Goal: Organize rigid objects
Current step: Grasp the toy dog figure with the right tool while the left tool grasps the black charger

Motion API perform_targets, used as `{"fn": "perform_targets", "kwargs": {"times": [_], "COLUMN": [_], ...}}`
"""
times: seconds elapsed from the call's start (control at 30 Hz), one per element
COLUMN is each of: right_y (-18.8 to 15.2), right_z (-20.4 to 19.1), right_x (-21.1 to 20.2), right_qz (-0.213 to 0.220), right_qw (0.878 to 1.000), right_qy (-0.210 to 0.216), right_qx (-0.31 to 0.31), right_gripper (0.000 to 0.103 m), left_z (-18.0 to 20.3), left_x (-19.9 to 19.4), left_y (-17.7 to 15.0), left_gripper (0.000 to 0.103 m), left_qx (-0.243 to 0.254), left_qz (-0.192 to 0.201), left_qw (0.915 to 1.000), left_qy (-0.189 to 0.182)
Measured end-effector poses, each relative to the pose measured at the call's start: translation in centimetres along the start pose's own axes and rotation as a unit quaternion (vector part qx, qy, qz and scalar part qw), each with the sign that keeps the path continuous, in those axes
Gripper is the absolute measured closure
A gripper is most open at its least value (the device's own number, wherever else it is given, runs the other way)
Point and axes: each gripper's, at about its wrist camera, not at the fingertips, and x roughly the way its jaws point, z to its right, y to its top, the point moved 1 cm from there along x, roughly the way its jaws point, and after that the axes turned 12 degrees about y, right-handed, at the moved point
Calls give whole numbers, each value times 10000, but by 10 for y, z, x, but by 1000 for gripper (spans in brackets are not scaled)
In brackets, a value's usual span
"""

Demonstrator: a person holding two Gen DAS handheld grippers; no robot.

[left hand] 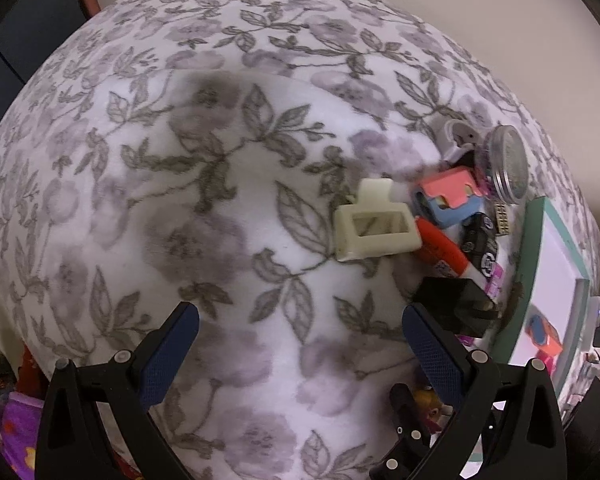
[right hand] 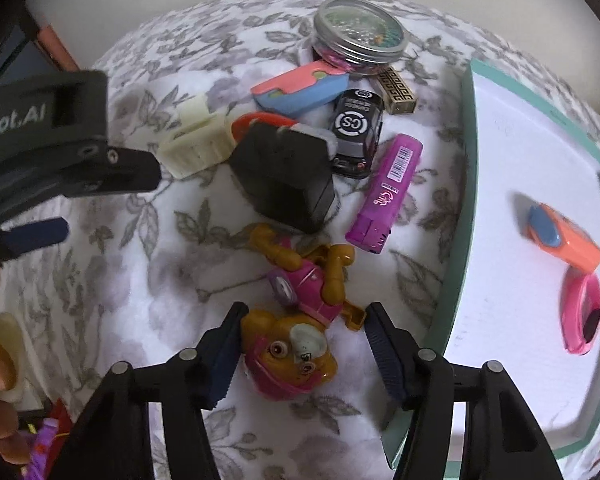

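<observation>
R gripper [right hand: 302,354] astride toy dog [right hand: 290,354] (contact unclear); red marker [right hand: 260,122] mostly hidden.

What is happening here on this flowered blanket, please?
A person with two handheld grippers is sorting small toys from a blanket into a white tray. The right gripper has its jaws on either side of a toy dog's head; the right finger is clearly not touching it yet. The left gripper hangs open and empty. An orange toy car and a pink item already lie in the tray.
</observation>
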Motion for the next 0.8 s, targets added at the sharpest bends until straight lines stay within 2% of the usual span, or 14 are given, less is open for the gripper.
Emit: {"fn": "perform_targets", "kwargs": {"times": [0.23, 0.47, 0.63, 0.7, 0.8], "right_y": [4, 14, 21, 24, 27], "right_z": [6, 26, 39, 45, 55], "right_x": [-5, -30, -53, -62, -77], "right_qz": [-18, 107, 236, 308, 417], "right_qw": [9998, 9985, 9982, 9970, 9967], "right_qy": [191, 426, 359, 493, 314], "right_qx": [68, 318, 423, 517, 627], "right_gripper": [40, 40, 40, 40, 40], "left_z": [21, 42, 47, 48, 51], "left_x": [-6, -15, -21, -23, -26], "left_y": [0, 0, -1, -1, 1], "left_gripper": [2, 2, 2, 2, 2], "left_qx": [247, 568, 628, 642, 674], "left_qz": [52, 204, 253, 297, 348], "left_qw": [9987, 9964, 9952, 9948, 9940], "left_qy": [-434, -595, -713, -729, -786]}}
